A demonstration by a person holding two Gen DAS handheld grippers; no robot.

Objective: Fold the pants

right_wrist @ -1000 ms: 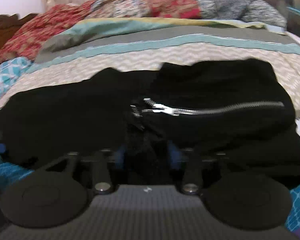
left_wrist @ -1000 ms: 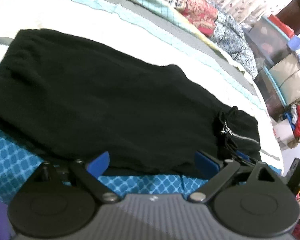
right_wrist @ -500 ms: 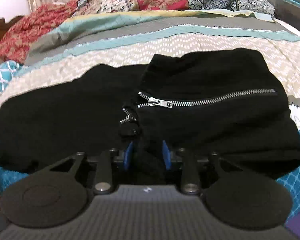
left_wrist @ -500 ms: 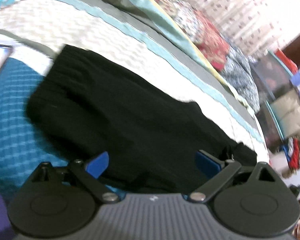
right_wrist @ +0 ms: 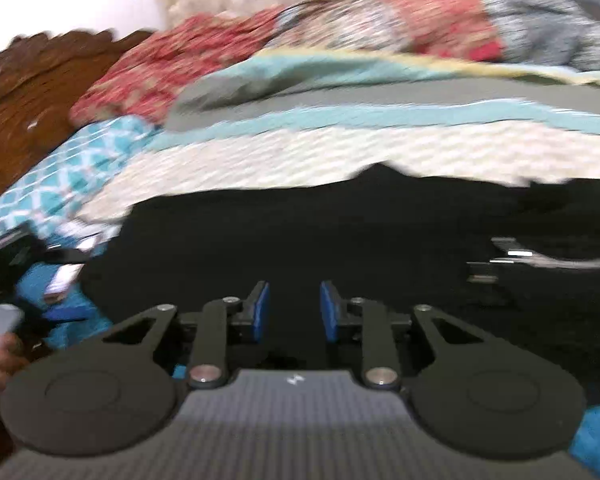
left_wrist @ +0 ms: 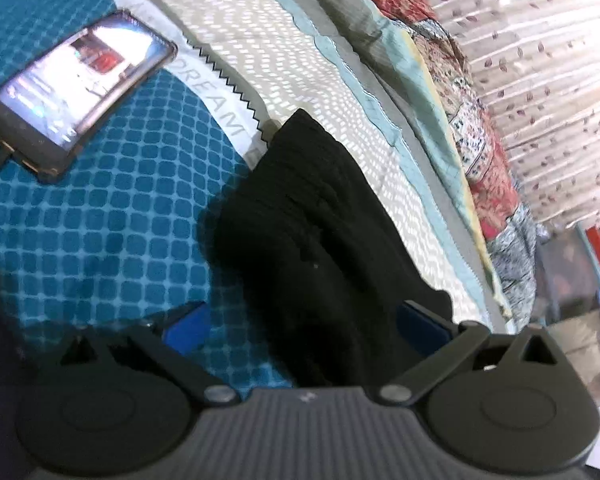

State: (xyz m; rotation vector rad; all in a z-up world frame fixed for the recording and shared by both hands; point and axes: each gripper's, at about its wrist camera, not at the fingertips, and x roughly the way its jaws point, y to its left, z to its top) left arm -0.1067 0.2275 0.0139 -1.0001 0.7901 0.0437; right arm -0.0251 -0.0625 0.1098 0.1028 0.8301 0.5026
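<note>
Your left gripper [left_wrist: 304, 328] stands wide open, jaws having just widened, w/ the black pants [left_wrist: 320, 220] between the pads but not pinched, prob. so you can bite that end for the fold. Your right gripper [right_wrist: 291, 312] has been closing; jaws narrow, pads apart, nothing clamped, hovering over the pants' middle. Pants lie flat on the bedspread [left_wrist: 100, 220], phone [left_wrist: 76, 92] well left of them.
</note>
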